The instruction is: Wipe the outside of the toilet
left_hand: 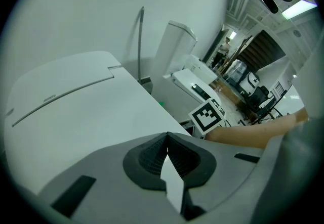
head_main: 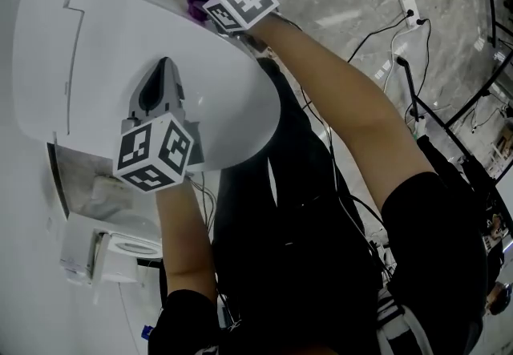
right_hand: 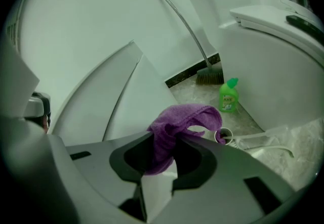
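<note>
The left gripper (left_hand: 167,143) rests on the closed lid of the smooth white toilet (head_main: 120,33), close to the lid's side edge nearest the person. Its jaws are pressed together with nothing between them, and I judge it is only steadying. Across the lid, at the far side edge, the right gripper (right_hand: 163,147) is clamped on a bunched purple microfibre cloth (right_hand: 185,117), which hangs over that edge toward the toilet's outer flank. Beyond it, a green plastic bottle (right_hand: 229,95) stands on the marbled floor beside a broom head (right_hand: 207,75).

The wipe seems to be at the far flank. The next move likely calls for pressing the cloth against the shell and drawing it down along the curve. Bunched as it is, little of it would touch.
</note>
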The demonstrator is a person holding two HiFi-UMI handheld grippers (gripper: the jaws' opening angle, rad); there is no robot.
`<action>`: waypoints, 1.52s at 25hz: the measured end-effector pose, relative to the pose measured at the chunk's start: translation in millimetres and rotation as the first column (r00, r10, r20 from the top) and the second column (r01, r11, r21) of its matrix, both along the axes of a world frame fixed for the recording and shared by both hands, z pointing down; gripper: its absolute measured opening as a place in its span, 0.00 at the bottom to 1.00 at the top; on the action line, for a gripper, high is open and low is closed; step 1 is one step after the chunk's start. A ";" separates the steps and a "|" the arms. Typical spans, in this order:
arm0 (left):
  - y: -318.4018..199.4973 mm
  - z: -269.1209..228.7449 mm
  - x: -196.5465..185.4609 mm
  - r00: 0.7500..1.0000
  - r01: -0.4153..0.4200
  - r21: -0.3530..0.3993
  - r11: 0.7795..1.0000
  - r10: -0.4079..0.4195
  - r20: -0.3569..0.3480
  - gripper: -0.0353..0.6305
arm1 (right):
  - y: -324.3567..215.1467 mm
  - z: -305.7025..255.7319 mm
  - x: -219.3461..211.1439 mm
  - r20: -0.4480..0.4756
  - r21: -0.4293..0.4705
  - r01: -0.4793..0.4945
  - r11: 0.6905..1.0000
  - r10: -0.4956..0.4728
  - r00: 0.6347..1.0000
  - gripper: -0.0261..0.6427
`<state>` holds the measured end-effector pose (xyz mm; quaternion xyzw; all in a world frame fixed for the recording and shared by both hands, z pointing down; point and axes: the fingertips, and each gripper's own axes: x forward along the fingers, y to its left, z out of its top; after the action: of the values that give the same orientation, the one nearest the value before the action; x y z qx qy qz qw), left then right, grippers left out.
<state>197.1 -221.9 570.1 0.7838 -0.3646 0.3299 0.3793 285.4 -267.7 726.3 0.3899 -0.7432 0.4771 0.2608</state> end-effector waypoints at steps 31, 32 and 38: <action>168.1 12.9 65.6 0.982 -0.188 -0.038 0.981 0.187 -0.035 0.07 | 180.5 -18.8 50.6 -0.016 0.066 -0.122 0.990 0.123 0.992 0.19; 172.8 11.9 67.7 0.983 -0.184 -0.035 0.982 0.183 -0.034 0.07 | 184.8 -19.7 51.6 -0.017 0.071 -0.115 0.991 0.117 0.993 0.19; 211.2 3.5 78.2 0.986 -0.164 -0.025 0.986 0.164 -0.017 0.07 | 218.4 -22.3 55.8 0.005 0.098 -0.127 0.987 0.128 0.992 0.19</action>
<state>275.2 -10.6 573.7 0.8085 -0.2915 0.3590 0.3639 341.2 -49.3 704.1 0.4492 -0.7393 0.4554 0.2106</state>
